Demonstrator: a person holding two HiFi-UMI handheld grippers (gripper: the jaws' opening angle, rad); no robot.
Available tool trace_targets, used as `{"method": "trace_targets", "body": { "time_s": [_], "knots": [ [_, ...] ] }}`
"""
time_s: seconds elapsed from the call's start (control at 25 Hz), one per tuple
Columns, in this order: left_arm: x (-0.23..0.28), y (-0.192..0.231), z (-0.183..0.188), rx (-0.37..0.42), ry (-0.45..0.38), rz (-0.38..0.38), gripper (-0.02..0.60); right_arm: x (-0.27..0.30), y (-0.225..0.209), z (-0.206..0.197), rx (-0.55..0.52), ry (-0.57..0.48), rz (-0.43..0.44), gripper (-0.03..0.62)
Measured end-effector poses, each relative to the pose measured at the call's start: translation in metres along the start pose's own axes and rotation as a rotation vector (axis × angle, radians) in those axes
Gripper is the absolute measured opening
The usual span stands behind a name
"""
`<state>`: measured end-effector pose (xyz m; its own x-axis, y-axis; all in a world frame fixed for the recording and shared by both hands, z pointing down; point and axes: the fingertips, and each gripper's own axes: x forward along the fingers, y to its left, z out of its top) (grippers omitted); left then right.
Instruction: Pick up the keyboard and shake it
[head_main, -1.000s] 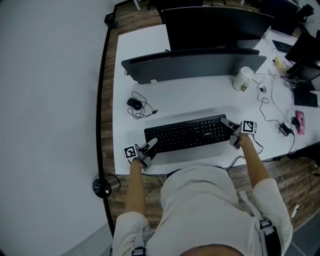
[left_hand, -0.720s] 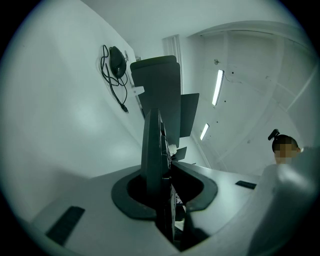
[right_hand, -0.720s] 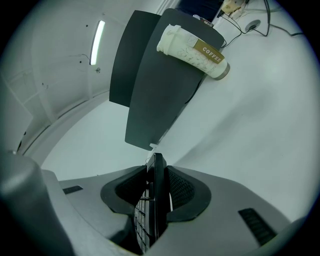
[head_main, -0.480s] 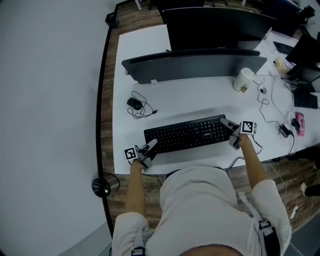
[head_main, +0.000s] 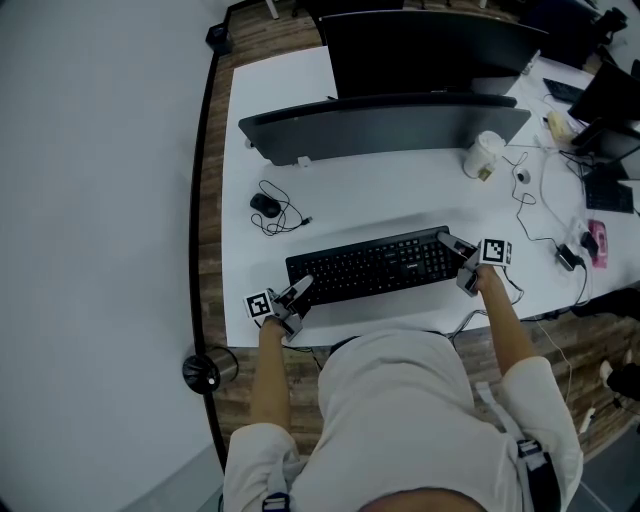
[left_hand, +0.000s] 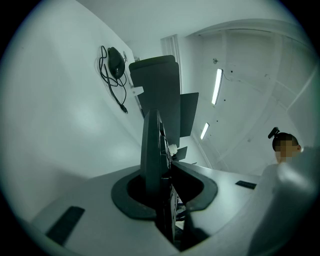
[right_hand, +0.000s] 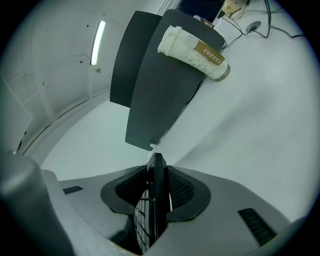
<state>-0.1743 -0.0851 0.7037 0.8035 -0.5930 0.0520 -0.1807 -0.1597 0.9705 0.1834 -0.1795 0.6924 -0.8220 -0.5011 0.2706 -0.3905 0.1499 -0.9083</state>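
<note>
Left claw (head_main: 300, 292) is clamped on the left end of the black keyboard (head_main: 375, 265). Right claw (head_main: 452, 245) grips its right end, and both sets of jaws are closed against its thickness. The keyboard lies along the white worktop (head_main: 400, 195) near the front edge, with bare surface behind it up to the curved monitor (head_main: 385, 128). Nothing has shifted from a second ago. A wired mouse (head_main: 266, 206) sits back-left, a paper coffee cup (head_main: 484, 156) back-right, and loose cables (head_main: 545, 215) trail beside the right claw.
</note>
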Motion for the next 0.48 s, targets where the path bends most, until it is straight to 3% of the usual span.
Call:
{"method": "trace_targets", "body": {
  "time_s": [0.48],
  "knots": [
    [-0.0002,0.0043,0.0041,-0.005,0.008,0.007,0.109,0.0019,-0.006,0.0002,-0.023,0.002,-0.03,0.152]
  ]
}}
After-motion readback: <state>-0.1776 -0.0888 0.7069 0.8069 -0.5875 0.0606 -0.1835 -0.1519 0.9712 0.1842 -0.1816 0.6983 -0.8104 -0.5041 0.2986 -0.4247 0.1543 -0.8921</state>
